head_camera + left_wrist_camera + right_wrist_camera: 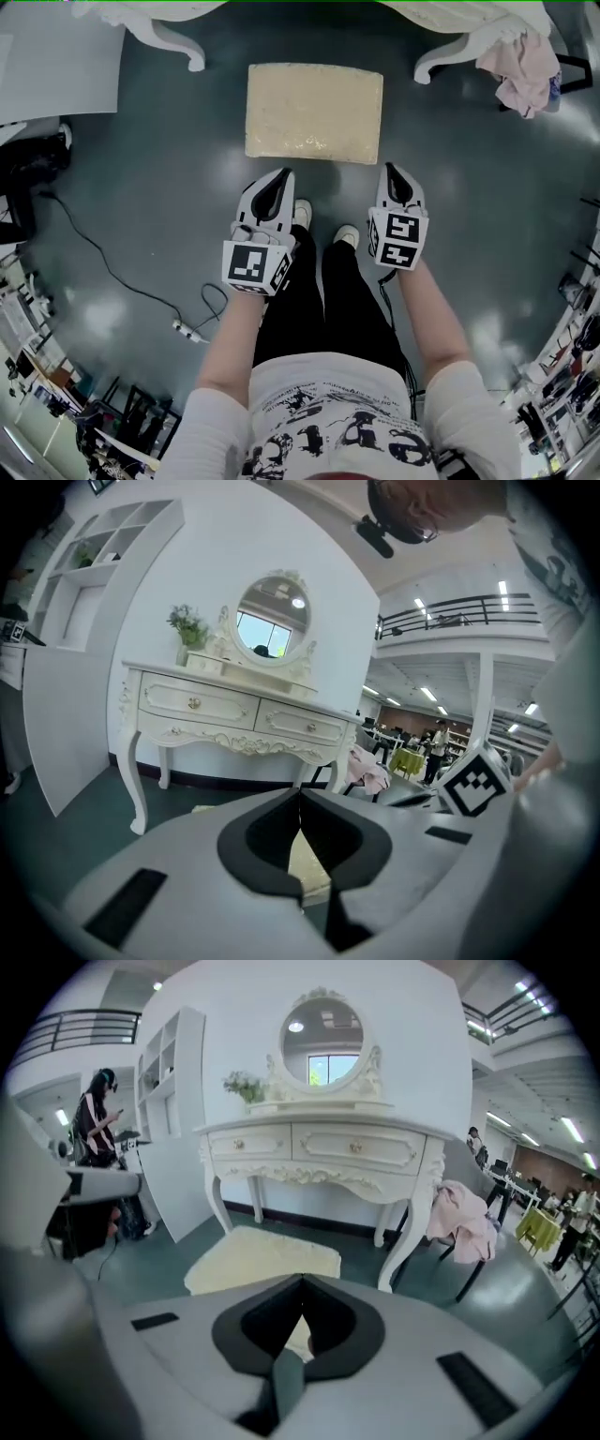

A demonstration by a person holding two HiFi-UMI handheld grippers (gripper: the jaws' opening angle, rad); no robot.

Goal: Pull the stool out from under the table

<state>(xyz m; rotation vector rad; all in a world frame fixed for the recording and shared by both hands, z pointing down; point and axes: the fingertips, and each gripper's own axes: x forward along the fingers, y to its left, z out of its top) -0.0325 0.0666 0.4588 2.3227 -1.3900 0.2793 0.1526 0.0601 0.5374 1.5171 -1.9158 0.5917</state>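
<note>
The stool (pixel 314 112) is a cream, fuzzy rectangular cushion standing on the dark floor just in front of the white dressing table (pixel 178 42), between its curved front legs. My left gripper (pixel 283 175) and right gripper (pixel 391 169) hover side by side above my feet, a short way short of the stool's near edge, touching nothing. Both are shut with empty jaws. In the left gripper view the tips (pixel 300 794) meet in front of the table (pixel 234 714). In the right gripper view the closed tips (pixel 302 1283) point at the stool (pixel 262 1255).
A pink cloth (pixel 520 70) hangs over a dark chair right of the table. A cable (pixel 112 272) trails across the floor at the left. A white shelf panel (pixel 56 66) stands at the left. Clutter lines both lower edges. A person (pixel 94 1119) stands far left.
</note>
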